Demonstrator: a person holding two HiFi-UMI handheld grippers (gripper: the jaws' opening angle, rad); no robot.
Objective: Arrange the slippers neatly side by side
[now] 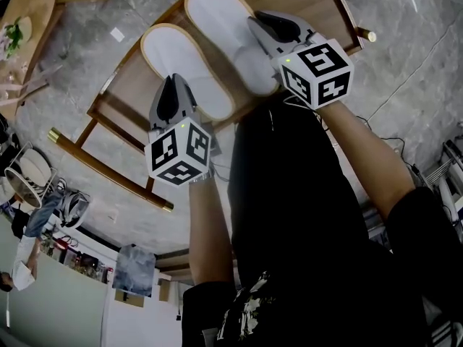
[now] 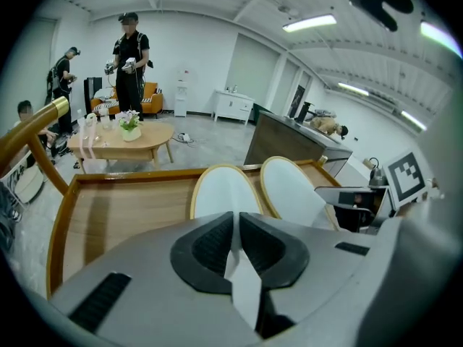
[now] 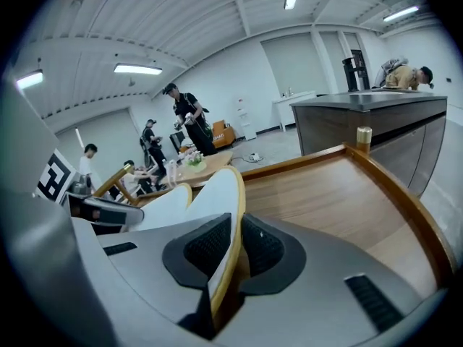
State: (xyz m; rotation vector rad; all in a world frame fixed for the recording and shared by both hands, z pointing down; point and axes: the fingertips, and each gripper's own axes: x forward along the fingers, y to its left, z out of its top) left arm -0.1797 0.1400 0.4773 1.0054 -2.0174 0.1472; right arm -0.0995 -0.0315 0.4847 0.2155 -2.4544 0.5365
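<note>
Two white slippers are lying side by side on a rimmed wooden table [image 1: 307, 6]. The left gripper [image 1: 172, 96] is pinching the near end of the left slipper [image 1: 184, 63]. The right gripper [image 1: 264, 24] is clamping its narrow jaws on the rim of the right slipper [image 1: 221, 20]. From above, the marker cubes and forearms are covering both near ends, and the person's dark clothing is hiding the table's near edge. Only the gripper views are showing the room: a low coffee table [image 2: 123, 144], a dark counter [image 2: 289, 139] and people [image 2: 130, 56] standing beyond.
</note>
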